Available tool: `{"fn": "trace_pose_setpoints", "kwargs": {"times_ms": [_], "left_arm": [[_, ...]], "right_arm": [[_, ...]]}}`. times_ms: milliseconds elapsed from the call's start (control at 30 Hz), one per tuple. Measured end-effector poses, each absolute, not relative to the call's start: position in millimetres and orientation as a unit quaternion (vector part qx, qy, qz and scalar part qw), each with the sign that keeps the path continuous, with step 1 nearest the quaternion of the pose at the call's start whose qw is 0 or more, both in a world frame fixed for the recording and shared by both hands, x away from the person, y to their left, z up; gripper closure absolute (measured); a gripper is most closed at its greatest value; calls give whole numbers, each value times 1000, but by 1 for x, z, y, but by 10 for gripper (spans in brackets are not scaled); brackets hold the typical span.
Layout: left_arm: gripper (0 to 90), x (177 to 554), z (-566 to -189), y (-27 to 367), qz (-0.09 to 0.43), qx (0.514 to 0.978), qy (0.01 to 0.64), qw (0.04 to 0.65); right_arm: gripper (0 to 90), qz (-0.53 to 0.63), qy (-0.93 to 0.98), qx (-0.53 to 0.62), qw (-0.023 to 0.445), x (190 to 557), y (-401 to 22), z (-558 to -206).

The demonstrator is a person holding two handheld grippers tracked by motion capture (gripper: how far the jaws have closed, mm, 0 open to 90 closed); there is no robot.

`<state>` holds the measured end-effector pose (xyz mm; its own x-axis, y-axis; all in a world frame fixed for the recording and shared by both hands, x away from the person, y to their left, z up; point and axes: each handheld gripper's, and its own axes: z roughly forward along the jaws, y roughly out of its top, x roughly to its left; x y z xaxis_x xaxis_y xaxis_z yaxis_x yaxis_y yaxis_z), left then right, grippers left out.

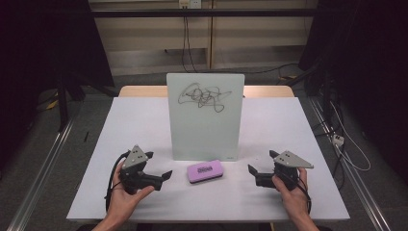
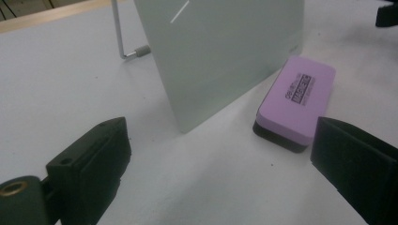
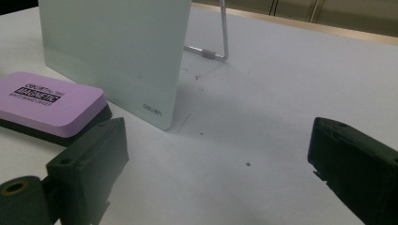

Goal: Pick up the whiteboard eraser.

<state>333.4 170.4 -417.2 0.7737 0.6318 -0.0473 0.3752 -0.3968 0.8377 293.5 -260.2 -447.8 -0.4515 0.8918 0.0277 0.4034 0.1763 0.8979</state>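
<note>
1. From the high view I have a white rectangular table (image 1: 144,125) with a pale frosted-glass writing board (image 1: 205,116) standing near its middle, propped almost upright, its face toward my side.
2. The board's upper part carries a tangle of black marker scribble (image 1: 204,96).
3. Its long axis runs upward; its bottom edge lies parallel to the table's near edge.
4. In the right gripper view a thin bent metal wire stand (image 3: 224,33) props the board from behind, its foot resting on the table.
5. A purple rectangular eraser with a black felt base (image 1: 205,171) lies flat on the table just in front of the board's bottom edge, close to the near edge and roughly centred.
6. The eraser's long axis runs left to right along the near edge, slightly skewed, its printed black label facing up.
7. My left gripper (image 1: 160,165) sits near the table's near-left part, held in my left hand (image 1: 126,190); its jaws stand wide apart with nothing between them, pointing toward the eraser.
8. My right gripper (image 1: 262,161) sits at the near-right part, held in my right hand (image 1: 291,188); its jaws are likewise spread wide and hold nothing, pointing left toward the eraser.
9. Both grippers are apart from the eraser and the board.
</note>
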Motion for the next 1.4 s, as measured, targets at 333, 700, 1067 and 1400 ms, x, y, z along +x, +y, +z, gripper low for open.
{"fn": "trace_pose_setpoints", "kwargs": {"times_ms": [333, 700, 1067, 1400], "left_arm": [[80, 334, -413, 147, 122, 843, 260, 455], [73, 333, -415, 127, 90, 868, 230, 431], [78, 340, -409, 97, 80, 885, 204, 412], [110, 354, -407, 73, 60, 897, 184, 396]], "right_arm": [[52, 456, 721, 449, 266, 295, -259, -449], [47, 458, 721, 449, 263, 294, -259, -449], [47, 458, 721, 448, 262, 294, -259, -449], [47, 459, 721, 447, 262, 294, -259, -449]]}}
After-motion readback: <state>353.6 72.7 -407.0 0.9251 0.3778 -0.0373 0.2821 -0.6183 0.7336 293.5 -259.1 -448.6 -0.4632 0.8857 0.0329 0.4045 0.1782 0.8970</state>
